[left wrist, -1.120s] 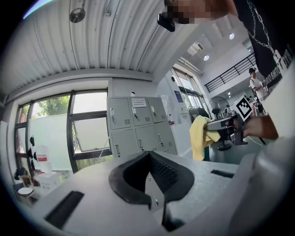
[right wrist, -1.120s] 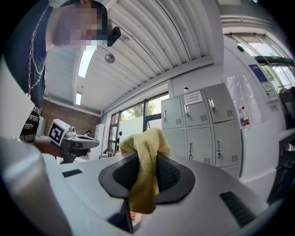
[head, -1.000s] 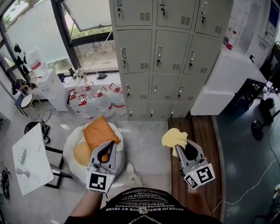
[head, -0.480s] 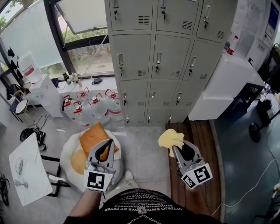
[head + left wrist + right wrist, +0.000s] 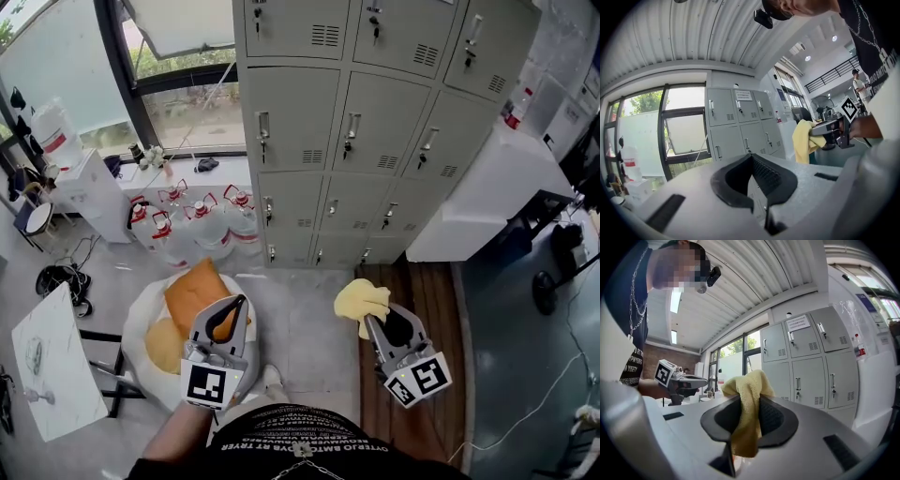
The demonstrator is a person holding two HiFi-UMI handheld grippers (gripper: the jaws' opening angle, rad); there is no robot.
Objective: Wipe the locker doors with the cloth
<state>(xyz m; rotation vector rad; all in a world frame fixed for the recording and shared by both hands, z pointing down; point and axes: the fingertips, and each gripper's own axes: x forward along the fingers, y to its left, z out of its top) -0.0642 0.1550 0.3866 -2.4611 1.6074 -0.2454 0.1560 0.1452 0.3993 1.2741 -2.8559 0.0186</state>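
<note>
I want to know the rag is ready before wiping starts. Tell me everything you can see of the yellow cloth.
The cloth is pale yellow and looks soft and fuzzy, like a terry or microfibre rag. It is bunched up, not spread flat. The right claw is shut on it: a crumpled wad bulges past the tips, and a looser tail runs back between the pads. It is held in the air in front of the lockers, apart from them, and touches only the claw.

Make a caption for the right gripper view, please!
The right gripper pinches a yellow cloth, facing the grey lockers.
</note>
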